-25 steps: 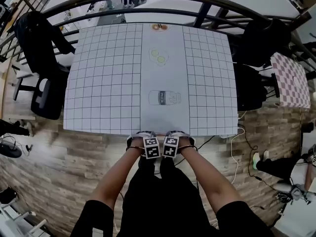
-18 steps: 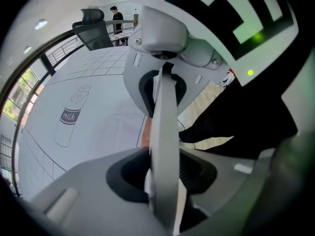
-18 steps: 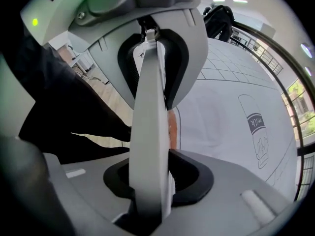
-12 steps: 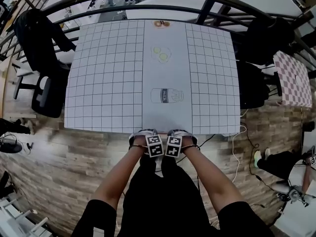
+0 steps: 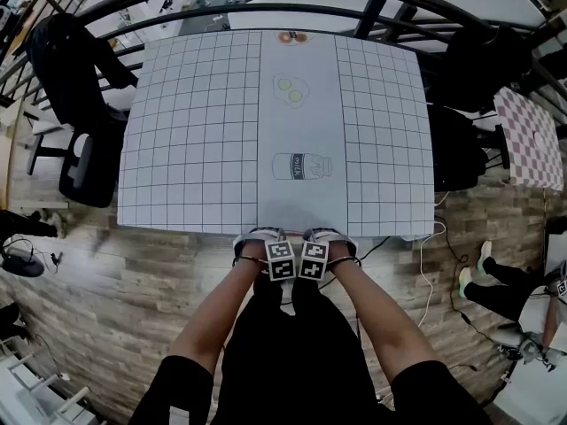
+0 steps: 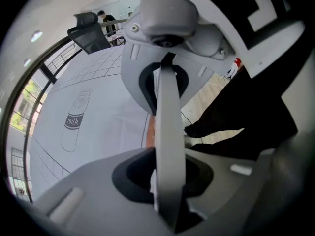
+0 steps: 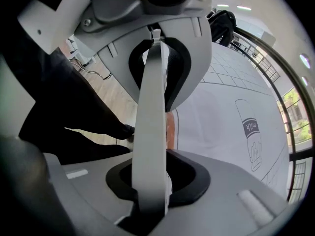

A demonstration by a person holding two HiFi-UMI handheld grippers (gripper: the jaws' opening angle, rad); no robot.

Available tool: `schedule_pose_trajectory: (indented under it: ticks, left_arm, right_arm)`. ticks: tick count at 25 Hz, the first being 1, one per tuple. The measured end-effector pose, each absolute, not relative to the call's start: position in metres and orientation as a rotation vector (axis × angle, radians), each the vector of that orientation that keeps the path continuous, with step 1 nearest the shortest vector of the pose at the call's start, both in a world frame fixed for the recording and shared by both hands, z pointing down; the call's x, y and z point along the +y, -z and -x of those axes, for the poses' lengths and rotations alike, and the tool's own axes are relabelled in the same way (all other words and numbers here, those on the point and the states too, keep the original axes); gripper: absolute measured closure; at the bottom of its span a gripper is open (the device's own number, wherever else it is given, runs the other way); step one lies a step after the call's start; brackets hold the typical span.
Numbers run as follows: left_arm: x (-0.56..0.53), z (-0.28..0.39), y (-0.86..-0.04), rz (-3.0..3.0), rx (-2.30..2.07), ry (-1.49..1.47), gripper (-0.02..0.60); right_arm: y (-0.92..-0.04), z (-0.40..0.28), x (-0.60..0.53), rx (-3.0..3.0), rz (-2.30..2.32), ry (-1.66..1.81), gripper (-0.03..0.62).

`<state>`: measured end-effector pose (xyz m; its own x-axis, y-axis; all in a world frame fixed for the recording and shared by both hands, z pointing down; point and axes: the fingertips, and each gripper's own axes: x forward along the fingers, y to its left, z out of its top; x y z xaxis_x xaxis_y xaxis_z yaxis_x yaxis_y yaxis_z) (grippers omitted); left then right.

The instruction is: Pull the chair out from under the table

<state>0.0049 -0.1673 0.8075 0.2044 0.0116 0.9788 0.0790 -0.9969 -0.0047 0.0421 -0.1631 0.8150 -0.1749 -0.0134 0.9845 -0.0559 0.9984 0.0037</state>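
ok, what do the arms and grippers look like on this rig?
The left gripper and right gripper are light grey moulded plastic with dark recesses round the jaws; each carries a white cube with black square markers. Bare forearms below short black sleeves, a thin dark band or cord at each wrist. Both sets of jaws are closing; what is between them is unclear.

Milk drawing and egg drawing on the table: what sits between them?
Nothing: the head view shows only bare tablecloth between the milk drawing and the egg drawing.
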Motion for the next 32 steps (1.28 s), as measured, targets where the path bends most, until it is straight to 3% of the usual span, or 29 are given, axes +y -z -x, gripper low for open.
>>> schedule_pose_trajectory:
  ticks: [32]
  left_arm:
    - [-0.141,-0.003,-0.804,2.396,-0.099,1.964,0.503]
  right_arm:
    - [-0.812,-0.041,-0.141,-1.739,-0.067,-0.017,0.523]
